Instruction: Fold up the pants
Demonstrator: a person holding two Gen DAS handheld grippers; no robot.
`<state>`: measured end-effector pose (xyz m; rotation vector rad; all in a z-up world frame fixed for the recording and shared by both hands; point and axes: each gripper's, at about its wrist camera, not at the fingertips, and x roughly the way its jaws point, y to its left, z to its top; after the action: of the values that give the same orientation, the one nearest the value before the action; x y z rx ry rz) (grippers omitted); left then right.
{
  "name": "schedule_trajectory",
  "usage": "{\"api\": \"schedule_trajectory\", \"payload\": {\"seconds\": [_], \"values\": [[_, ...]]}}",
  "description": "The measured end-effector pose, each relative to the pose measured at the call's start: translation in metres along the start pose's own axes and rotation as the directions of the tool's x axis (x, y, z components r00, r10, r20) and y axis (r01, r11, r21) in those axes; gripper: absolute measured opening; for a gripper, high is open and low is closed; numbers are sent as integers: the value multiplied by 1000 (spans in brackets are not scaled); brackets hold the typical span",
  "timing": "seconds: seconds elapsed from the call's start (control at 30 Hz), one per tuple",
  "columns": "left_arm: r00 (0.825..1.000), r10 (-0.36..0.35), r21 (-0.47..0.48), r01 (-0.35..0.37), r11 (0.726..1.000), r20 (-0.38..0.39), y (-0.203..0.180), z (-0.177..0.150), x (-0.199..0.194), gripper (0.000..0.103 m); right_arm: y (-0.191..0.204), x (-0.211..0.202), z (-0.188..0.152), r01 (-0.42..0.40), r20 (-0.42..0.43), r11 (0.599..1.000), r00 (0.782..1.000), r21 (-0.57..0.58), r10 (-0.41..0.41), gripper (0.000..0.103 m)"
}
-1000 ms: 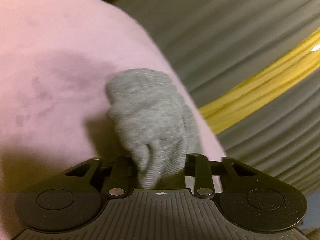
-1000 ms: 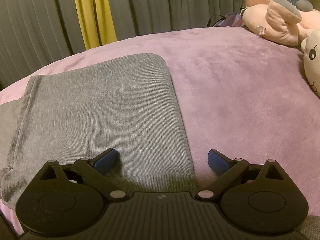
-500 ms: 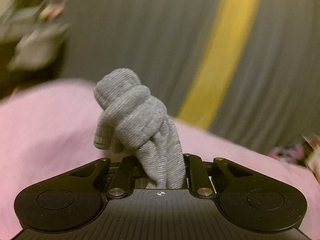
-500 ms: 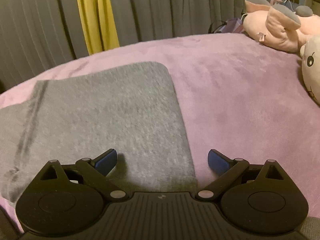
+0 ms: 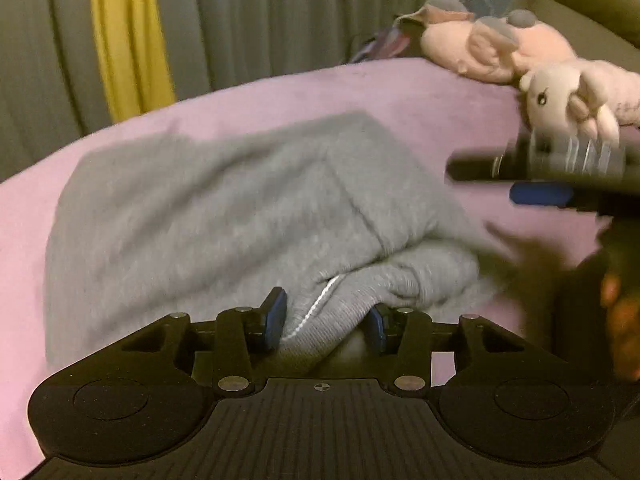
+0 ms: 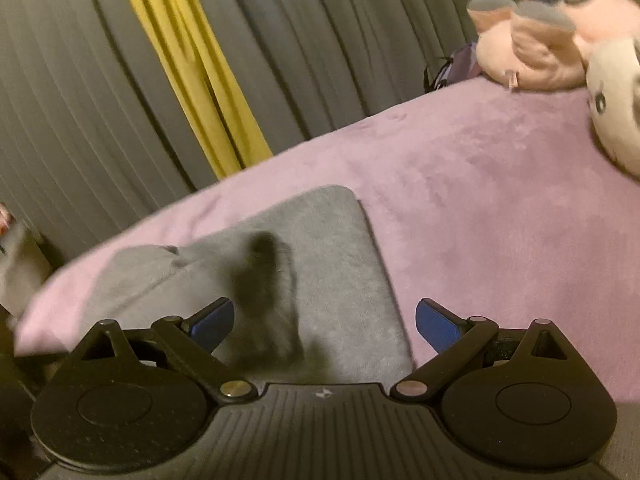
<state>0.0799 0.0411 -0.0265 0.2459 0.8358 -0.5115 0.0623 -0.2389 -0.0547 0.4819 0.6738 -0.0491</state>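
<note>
The grey pants (image 5: 224,208) lie on the pink bed (image 5: 420,92), folded over into a broad, thick slab with a rounded far corner. In the left wrist view a top layer drapes back over the lower one, leaving a diagonal crease across the middle and a rolled, ribbed edge bunched near the camera, with a thin white cord (image 5: 316,312) running along it. The fabric is blurred in both views.

The left claw (image 5: 326,326) sits low at the near edge of the pants, its blue-padded fingers (image 5: 276,320) partly parted with the ribbed edge lying between them; the pads look close to the cloth, but a firm grip cannot be confirmed.

The right claw (image 6: 325,326) hangs above the right side of the folded pants (image 6: 340,264), tilted, with its fingers spread wide and nothing between them. A dark shadow falls across the cloth just ahead of its left finger (image 6: 212,322). In the left wrist view this claw (image 5: 560,176) appears at the right as a blurred dark bar with one blue pad, above the bed beside the pants.

Pink plush toys (image 6: 552,48) rest at the far end of the bed, with grey curtains (image 6: 80,100) and a yellow curtain (image 6: 200,80) behind.
</note>
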Motion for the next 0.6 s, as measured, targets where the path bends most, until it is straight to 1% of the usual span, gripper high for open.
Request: {"api": "schedule_trajectory", "payload": {"seconds": [0.03, 0.07, 0.1, 0.13, 0.17, 0.2, 0.23, 0.27, 0.3, 0.33, 0.37, 0.4, 0.47, 0.5, 0.53, 0.57, 0.6], "values": [[1000, 17, -10, -17, 1000, 18, 9, -3, -5, 54, -3, -3, 1, -30, -11, 999, 999, 28, 30, 98], [999, 31, -49, -29, 998, 28, 11, -8, -20, 61, -7, -4, 2, -63, -26, 996, 998, 61, 65, 98], [998, 39, -116, -33, 993, 45, 15, -14, -40, 65, -9, -4, 2, -87, -34, 992, 995, 87, 91, 98], [996, 55, -183, -40, 982, 76, 25, -14, -56, 69, -11, -2, 2, -118, -44, 986, 991, 118, 124, 98], [987, 105, -258, -71, 964, 121, 38, -18, -71, 77, -13, 3, 3, -152, -65, 976, 984, 156, 163, 98], [972, 178, -322, -121, 939, 153, 51, -18, -79, 80, -14, 9, 3, -182, -88, 964, 975, 195, 202, 98], [957, 243, -369, -170, 914, 161, 64, -17, -82, 81, -13, 16, 3, -211, -111, 949, 964, 233, 241, 98], [940, 305, -413, -219, 884, 154, 80, -20, -87, 81, -11, 26, 2, -229, -141, 938, 952, 262, 272, 98], [930, 341, -444, -250, 860, 136, 91, -21, -88, 81, -9, 35, 1, -226, -174, 930, 943, 288, 283, 98], [928, 356, -486, -262, 834, 110, 104, -28, -92, 81, -9, 44, -1, -215, -206, 923, 935, 318, 289, 98], [935, 344, -534, -248, 808, 86, 115, -32, -91, 81, -10, 53, -3, -202, -239, 915, 925, 350, 296, 98], [947, 314, -583, -220, 782, 63, 124, -37, -87, 81, -12, 61, -5, -183, -265, 906, 918, 381, 297, 98], [972, 236, -673, -167, 721, 11, 140, -46, -76, 79, -15, 68, -5, -178, -264, 889, 914, 421, 308, 98], [979, 202, -713, -145, 686, -5, 144, -50, -72, 78, -16, 70, -3, -184, -261, 881, 911, 435, 319, 96], [981, 191, -745, -143, 651, -22, 145, -55, -71, 76, -15, 71, 0, -201, -249, 875, 909, 441, 334, 71], [981, 193, -771, -145, 620, -29, 146, -55, -70, 76, -15, 75, 4, -222, -248, 868, 900, 444, 357, 52], [980, 197, -791, -135, 597, -18, 149, -59, -73, 76, -14, 78, 6, -212, -264, 869, 897, 448, 355, 52]]}}
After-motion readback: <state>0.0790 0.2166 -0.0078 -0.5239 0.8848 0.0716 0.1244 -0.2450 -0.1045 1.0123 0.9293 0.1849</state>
